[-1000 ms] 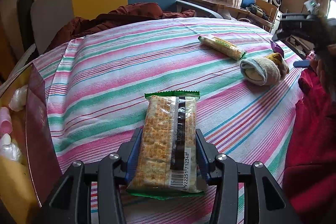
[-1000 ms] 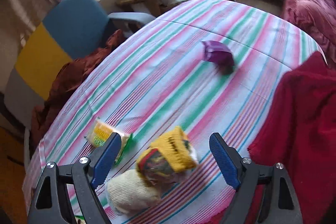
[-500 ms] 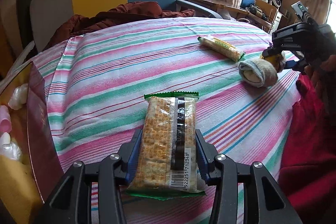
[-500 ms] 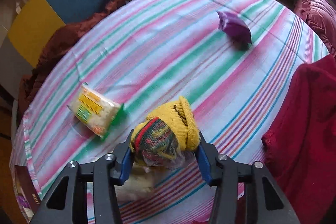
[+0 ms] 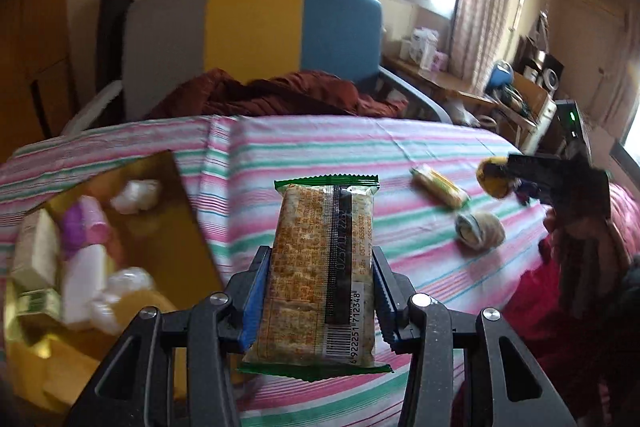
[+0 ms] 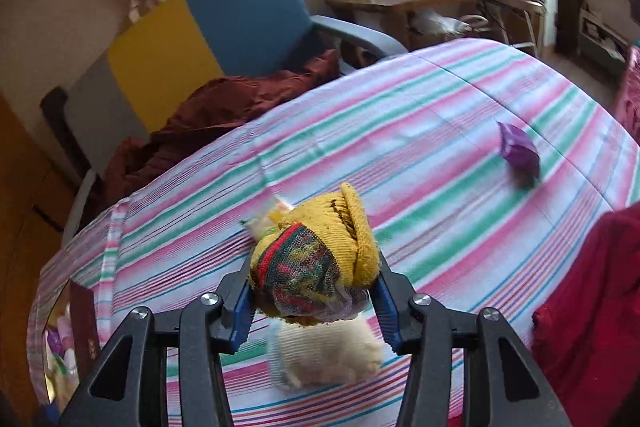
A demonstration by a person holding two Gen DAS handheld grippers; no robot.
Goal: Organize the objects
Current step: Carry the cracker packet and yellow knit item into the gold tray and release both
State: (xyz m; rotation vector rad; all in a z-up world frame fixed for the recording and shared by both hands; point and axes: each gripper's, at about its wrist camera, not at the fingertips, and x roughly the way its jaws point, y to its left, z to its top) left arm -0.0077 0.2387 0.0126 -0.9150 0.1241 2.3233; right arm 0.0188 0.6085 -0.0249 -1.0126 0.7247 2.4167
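A cracker packet (image 5: pixel 322 267) stands between the left gripper's (image 5: pixel 320 301) fingers, above the striped tabletop (image 5: pixel 304 147). To its left lies an open box (image 5: pixel 168 211) of small items. To the right, a snack bar (image 5: pixel 440 186) lies behind a sock ball (image 5: pixel 480 230). The right gripper (image 6: pixel 314 301) holds a rolled sock (image 6: pixel 316 267) over that ball; a pouch (image 6: pixel 519 151) lies far right. An armchair (image 5: pixel 256 39) stands behind.

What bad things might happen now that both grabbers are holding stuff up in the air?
1. The left gripper pinches only the lower part of the cracker packet; squeezed harder, the crackers might break.
2. The yellow sock ball in the right gripper is soft and round, so it may slip out.
3. The gold box already looks crowded, so a dropped item could bounce off.
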